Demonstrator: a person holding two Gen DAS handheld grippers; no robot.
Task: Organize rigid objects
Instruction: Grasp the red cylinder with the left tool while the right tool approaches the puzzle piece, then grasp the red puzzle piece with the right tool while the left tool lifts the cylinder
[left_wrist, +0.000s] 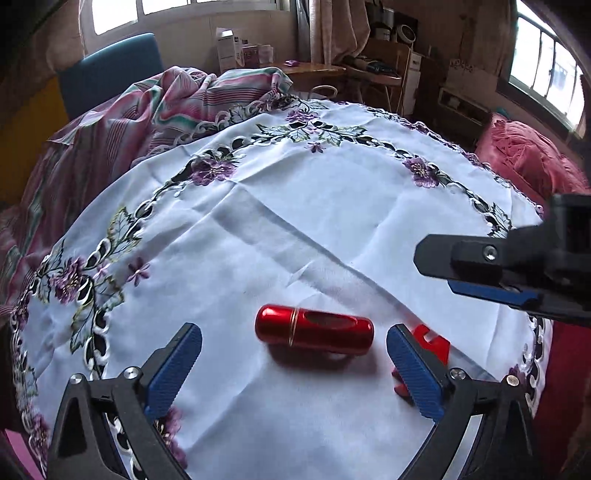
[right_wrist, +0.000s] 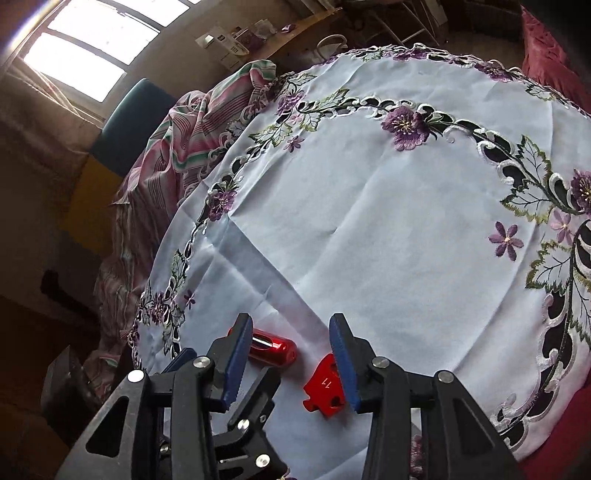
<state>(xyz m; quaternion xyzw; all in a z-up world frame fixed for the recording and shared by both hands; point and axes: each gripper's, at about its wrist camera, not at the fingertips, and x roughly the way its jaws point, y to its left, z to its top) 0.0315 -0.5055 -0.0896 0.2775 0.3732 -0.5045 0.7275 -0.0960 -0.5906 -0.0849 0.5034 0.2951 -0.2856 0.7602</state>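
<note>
Striped cloth (left_wrist: 177, 99) bunched at far left edge of table. White embroidered tablecloth (left_wrist: 295, 221) covers table.

Left gripper (left_wrist: 293, 349): jaws wide apart, nothing pressed between pads. Red metal cylinder (left_wrist: 314, 329) lies on its side on tablecloth just ahead of them, clear of both pads.

Small red plastic piece (right_wrist: 323, 387) lies flat, right of cylinder, apart from it.

Right gripper (right_wrist: 291, 360): jaws narrow but parted, nothing held; right pad overlaps red piece edge in view, contact cannot tell.
</note>
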